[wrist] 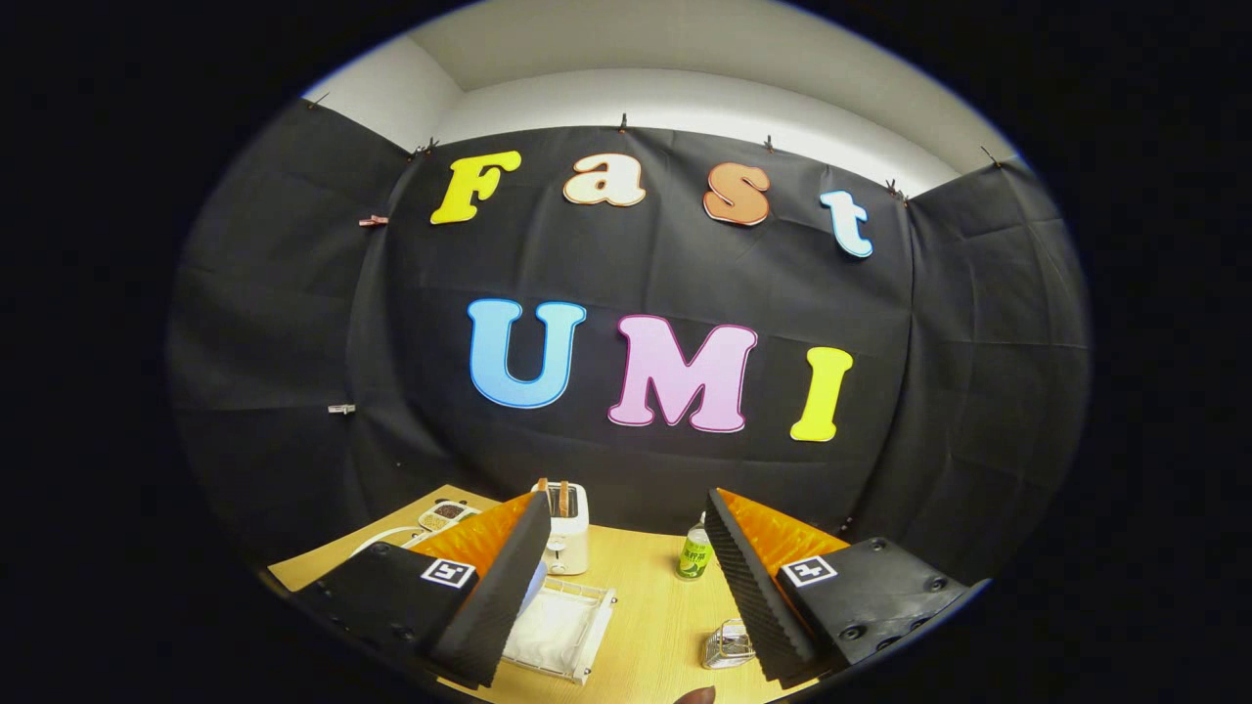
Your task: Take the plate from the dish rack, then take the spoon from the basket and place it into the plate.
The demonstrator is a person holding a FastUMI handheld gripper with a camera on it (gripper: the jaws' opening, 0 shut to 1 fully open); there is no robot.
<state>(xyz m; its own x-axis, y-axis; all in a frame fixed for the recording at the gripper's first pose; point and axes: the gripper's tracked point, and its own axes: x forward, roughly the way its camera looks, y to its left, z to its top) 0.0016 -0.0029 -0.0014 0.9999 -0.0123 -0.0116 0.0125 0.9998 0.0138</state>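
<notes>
Gripper [626, 577] fingers are standing wide apart and are holding nothing, up above the wooden surface [646, 606]. Going from left to right, a small dish of brown bits [448, 511] is sitting far back. Next, a white toaster [565, 526] is standing just beyond the left finger. Below it, the white wire dish rack [559, 631] is resting on the surface, partly hiding behind that finger. A green bottle [694, 552] is standing between the fingers, further back. A little wire basket [728, 645] is sitting just beside the right finger.
</notes>
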